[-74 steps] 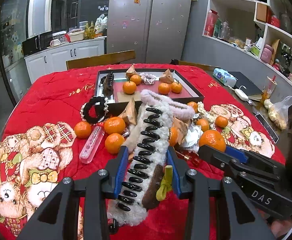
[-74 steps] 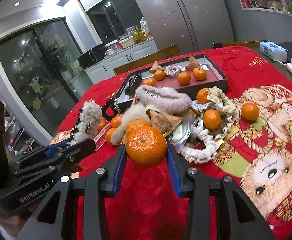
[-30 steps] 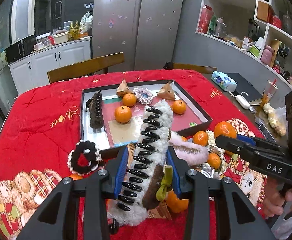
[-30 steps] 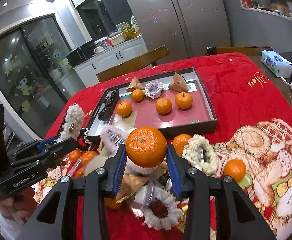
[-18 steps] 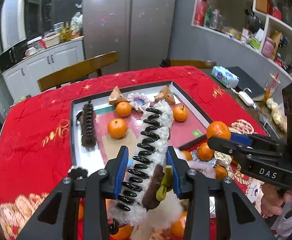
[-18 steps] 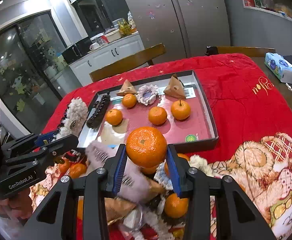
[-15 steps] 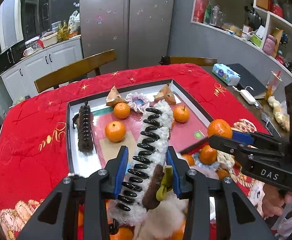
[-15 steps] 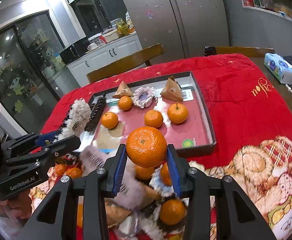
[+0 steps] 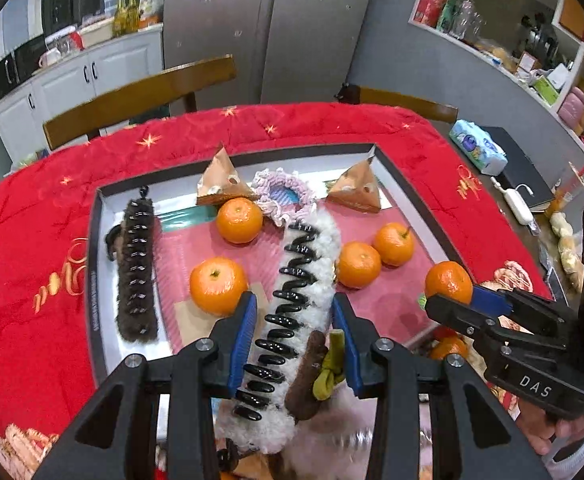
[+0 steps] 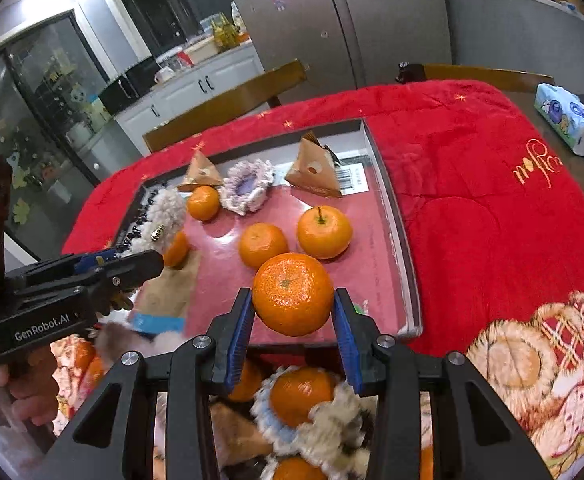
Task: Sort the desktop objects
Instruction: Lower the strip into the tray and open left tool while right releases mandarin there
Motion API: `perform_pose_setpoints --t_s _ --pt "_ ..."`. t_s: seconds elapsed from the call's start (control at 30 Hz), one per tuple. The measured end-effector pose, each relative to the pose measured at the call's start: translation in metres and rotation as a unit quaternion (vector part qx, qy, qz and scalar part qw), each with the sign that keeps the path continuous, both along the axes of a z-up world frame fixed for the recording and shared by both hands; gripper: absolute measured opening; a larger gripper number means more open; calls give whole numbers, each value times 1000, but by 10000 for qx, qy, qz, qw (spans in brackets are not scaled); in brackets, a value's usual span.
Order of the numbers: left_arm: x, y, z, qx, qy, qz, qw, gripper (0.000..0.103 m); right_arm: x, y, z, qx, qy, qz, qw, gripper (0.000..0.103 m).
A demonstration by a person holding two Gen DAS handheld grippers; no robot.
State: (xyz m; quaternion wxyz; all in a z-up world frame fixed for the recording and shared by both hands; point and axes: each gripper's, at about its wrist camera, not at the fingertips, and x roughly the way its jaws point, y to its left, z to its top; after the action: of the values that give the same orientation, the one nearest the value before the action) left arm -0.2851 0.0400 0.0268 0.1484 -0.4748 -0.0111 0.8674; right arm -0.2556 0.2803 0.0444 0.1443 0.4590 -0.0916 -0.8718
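My left gripper [image 9: 294, 312] is shut on a white fluffy hair claw [image 9: 306, 280] with black teeth and holds it above the front of the tray [image 9: 96, 240]. My right gripper [image 10: 292, 312] is shut on an orange [image 10: 293, 294] above the tray's near edge [image 10: 408, 280]; that orange also shows in the left wrist view [image 9: 448, 282]. The left gripper with the claw [image 10: 164, 216] shows at the left of the right wrist view. The tray holds several oranges [image 9: 218, 286], a brown hair claw [image 9: 136, 264], a lilac scrunchie [image 9: 284, 200] and two brown triangular packets [image 9: 356, 194].
Loose oranges [image 10: 302, 394], scrunchies [image 10: 332, 424] and packets lie on the red blanket [image 10: 492, 220] in front of the tray. A tissue pack [image 10: 568, 124] lies at the far right. Wooden chairs [image 9: 140, 96] stand behind the table.
Both grippers have moved forward from the pile of loose items to over the tray, each still holding its object.
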Motion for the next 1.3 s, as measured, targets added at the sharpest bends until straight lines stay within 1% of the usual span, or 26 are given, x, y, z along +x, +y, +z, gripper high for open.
perform_pose_setpoints --t_s 0.13,0.27,0.37,0.63,0.73,0.8,0.87,0.9,0.93,0.97,1.0,1.03,1.07,1.17,1.23,1.27,1.3 --pt "-22 2 -13 54 -223 70 9997 39 -18 2 -10 -22 -182 -5 9998 39" --pt "-33 2 -18 101 -281 179 9994 38 -31 6 -16 -81 -282 -63 9996 39" --pt "-34 3 -23 122 -327 155 9993 38 -34 7 -20 -54 -358 -117 9993 39" --pt "-32 10 -32 -81 -292 66 9995 39 -31 -2 -22 374 -236 -65 9990 40" --pt "-34 12 -33 -109 -306 65 9995 39 -32 -3 -22 335 -191 -41 9992 40" --pt "-35 13 -35 -127 -355 64 9993 39 -34 -6 -22 423 -252 18 9988 40" --pt "-36 14 -35 -133 -361 43 9992 39 -34 -5 -22 353 -234 4 9991 41" --pt "-35 14 -35 -131 -357 30 9993 41 -34 -4 -22 338 -230 19 9992 41" --pt "-35 14 -34 -114 -355 10 9993 43 -34 -5 -22 334 -242 39 9991 44" --pt "-34 14 -34 -74 -356 -24 9993 49 -34 -4 -21 308 -238 49 9992 47" --pt "-33 14 -33 -48 -341 -54 9994 57 -33 -4 -20 223 -218 74 9995 55" --pt "-32 16 -32 -45 -298 -86 9995 61 -32 -4 -19 170 -202 86 9996 58" --pt "-29 18 -30 -86 -225 -108 9997 67 -31 -4 -17 113 -174 89 9997 61" --pt "-24 21 -24 -258 44 -109 9996 68 -29 -4 -11 89 -99 83 9999 63" --pt "-23 20 -21 -193 45 -98 9998 70 -27 -1 -6 -59 -52 74 9999 71" --pt "-23 18 -20 -134 47 -67 9999 73 -27 0 -4 -121 -26 61 9999 73" --pt "-24 16 -18 -104 75 -16 9999 77 -26 1 -2 -185 2 36 9998 78"
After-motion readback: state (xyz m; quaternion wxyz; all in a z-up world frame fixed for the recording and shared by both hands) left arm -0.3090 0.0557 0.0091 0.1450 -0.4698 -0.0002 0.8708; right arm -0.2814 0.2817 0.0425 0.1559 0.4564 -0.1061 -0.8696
